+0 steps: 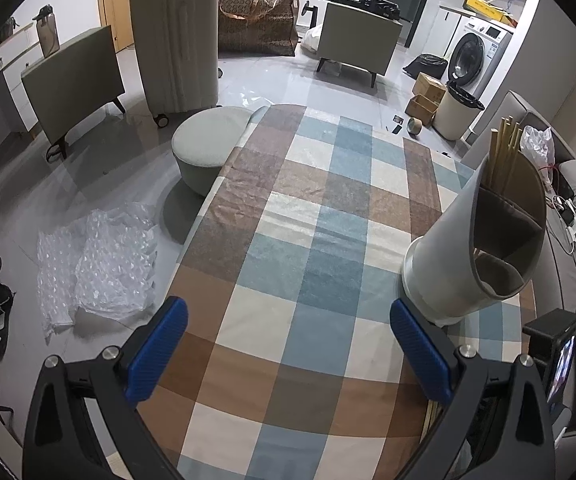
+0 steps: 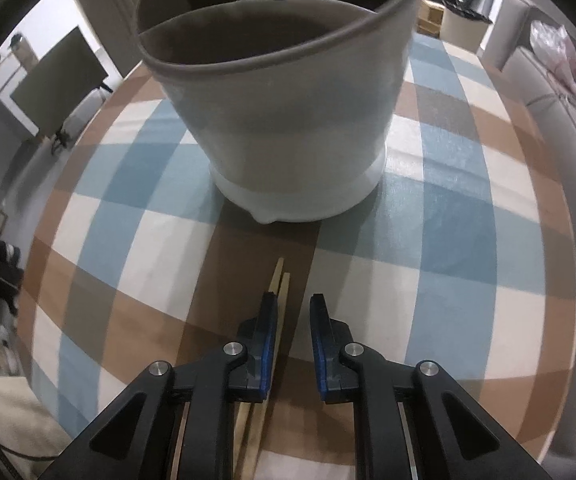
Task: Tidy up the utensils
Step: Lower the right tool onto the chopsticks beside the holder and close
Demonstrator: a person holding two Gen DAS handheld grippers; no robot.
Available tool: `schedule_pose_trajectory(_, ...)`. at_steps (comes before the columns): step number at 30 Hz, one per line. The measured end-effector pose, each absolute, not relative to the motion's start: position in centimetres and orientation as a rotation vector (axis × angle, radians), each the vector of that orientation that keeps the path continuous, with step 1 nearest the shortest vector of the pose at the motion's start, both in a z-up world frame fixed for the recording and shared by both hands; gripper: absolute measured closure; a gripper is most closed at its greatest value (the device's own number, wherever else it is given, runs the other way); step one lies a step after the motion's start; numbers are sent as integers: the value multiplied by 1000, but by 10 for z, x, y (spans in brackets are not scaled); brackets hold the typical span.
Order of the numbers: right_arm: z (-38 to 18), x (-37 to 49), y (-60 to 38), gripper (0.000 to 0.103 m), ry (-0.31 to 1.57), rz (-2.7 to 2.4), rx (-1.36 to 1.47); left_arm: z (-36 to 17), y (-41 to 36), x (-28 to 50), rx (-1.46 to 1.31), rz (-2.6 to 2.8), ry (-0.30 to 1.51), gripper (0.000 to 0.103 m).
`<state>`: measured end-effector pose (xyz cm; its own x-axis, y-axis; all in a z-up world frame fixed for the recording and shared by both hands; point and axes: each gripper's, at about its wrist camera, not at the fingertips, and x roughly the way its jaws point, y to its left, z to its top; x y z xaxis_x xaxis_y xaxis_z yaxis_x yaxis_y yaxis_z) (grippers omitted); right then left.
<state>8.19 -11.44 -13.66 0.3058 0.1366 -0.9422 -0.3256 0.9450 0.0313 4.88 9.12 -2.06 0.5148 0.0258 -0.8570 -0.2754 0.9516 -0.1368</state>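
A checked blue, brown and cream tablecloth (image 2: 447,240) carries the tall grey divided utensil holder (image 2: 288,120), wooden sticks (image 1: 503,152) standing in its far compartment. My left gripper (image 1: 288,348) hangs wide apart, empty; my right gripper (image 2: 292,320) stands narrowly parted beside two loose wooden chopsticks (image 2: 282,284) lying before the holder.

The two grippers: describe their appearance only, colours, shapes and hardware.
Both look alike. The left gripper has matte black angular linkage arms with triangular cut-outs, round silver pivot bolts, and blue ribbed pads on its fingers. The right gripper shows the same black arms, silver bolts and blue pads. No cables, markings or sleeves are visible.
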Motion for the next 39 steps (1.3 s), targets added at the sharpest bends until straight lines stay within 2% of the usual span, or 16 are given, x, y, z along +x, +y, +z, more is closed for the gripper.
schedule_pose_trajectory(8,-140,80,-89,88,1187,293,-274,-22,95,49,-278,188,1025,4)
schedule_pose_trajectory(17,-137,80,-111,88,1210,272,-232,-23,95,48,-280,183,1032,4)
schedule_pose_trajectory(39,-135,61,-92,89,1216,305,-309,-27,92,48,-260,191,1057,4)
